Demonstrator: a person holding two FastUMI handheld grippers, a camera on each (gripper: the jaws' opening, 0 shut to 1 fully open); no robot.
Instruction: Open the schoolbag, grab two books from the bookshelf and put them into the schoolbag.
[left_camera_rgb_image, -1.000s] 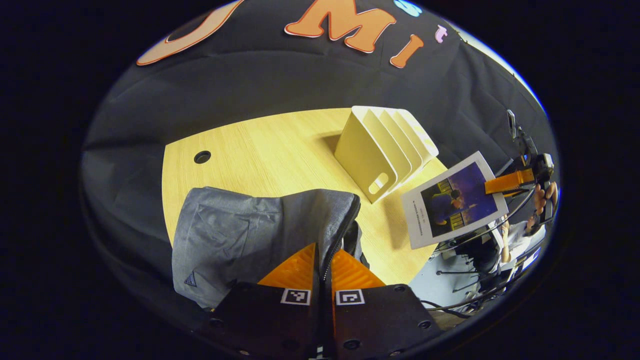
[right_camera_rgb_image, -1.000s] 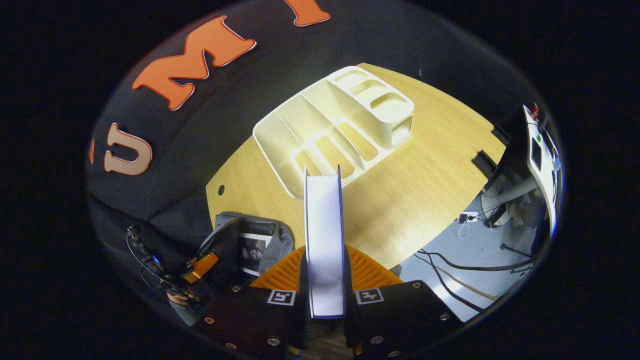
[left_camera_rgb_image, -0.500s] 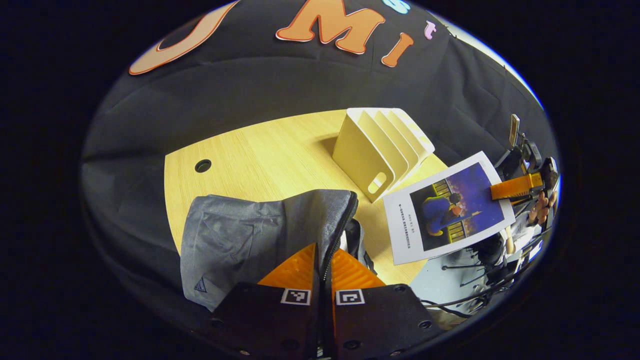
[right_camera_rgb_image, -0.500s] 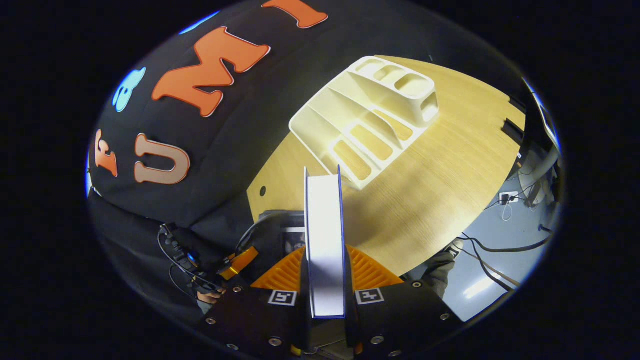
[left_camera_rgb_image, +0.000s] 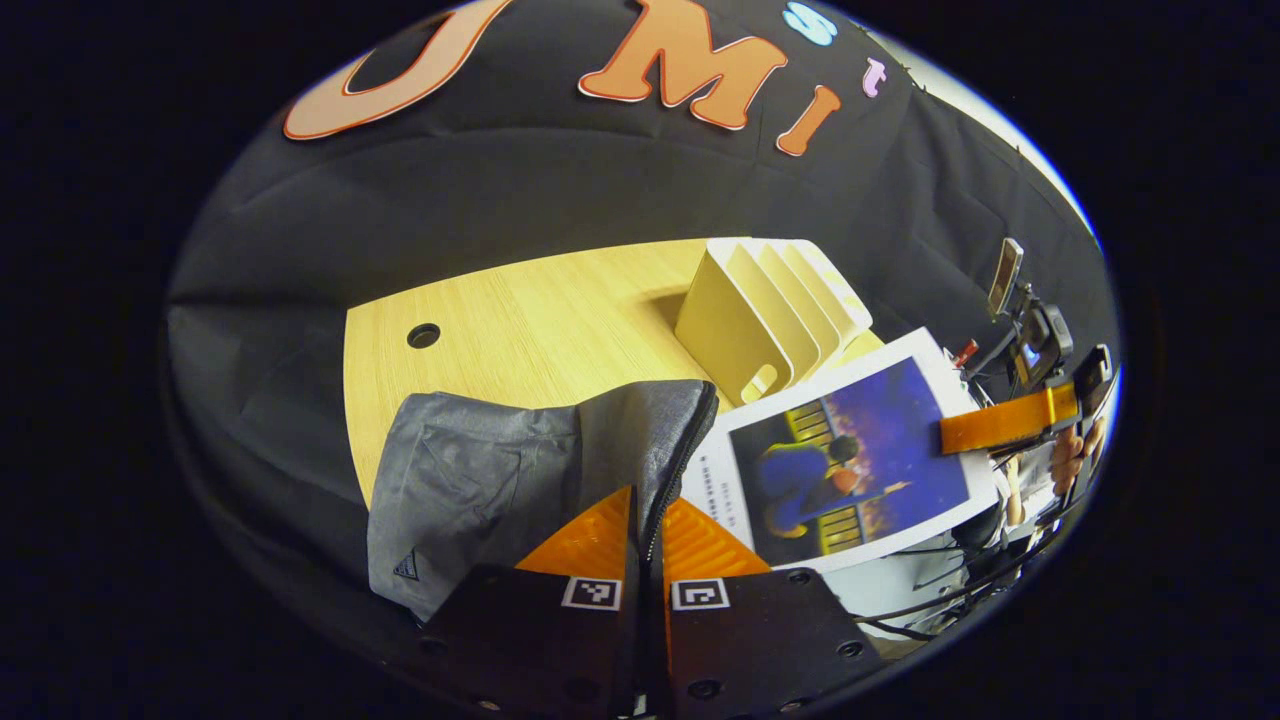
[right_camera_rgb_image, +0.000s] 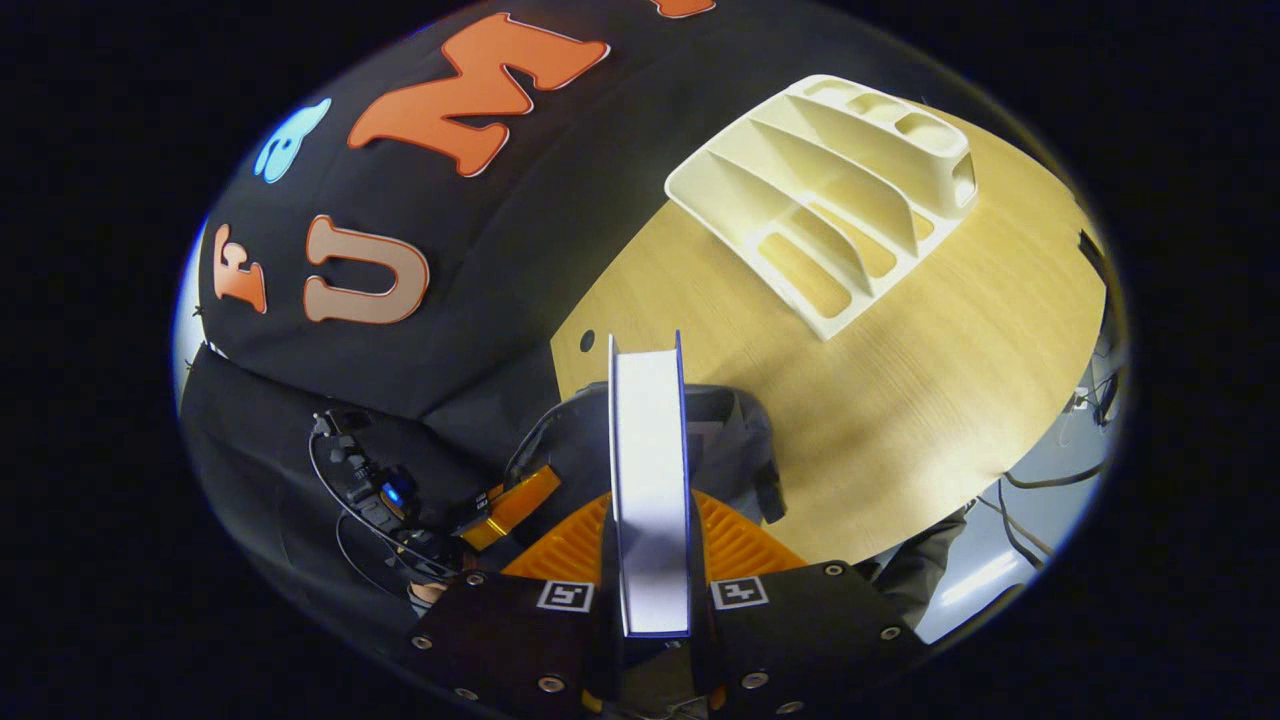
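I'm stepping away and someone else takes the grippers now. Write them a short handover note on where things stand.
Left gripper: shut on the zipper edge of the grey schoolbag, holding its mouth open.
Right gripper: shut on a book, held edge-up over the bag's opening; in the left gripper view its cover hangs right beside the bag.
The cream bookshelf stands on the wooden table, its slots bare.
Done: bag opened, this book taken from the shelf.
Left: lower the book into the bag and let go. Whether another book is already inside cannot be told.
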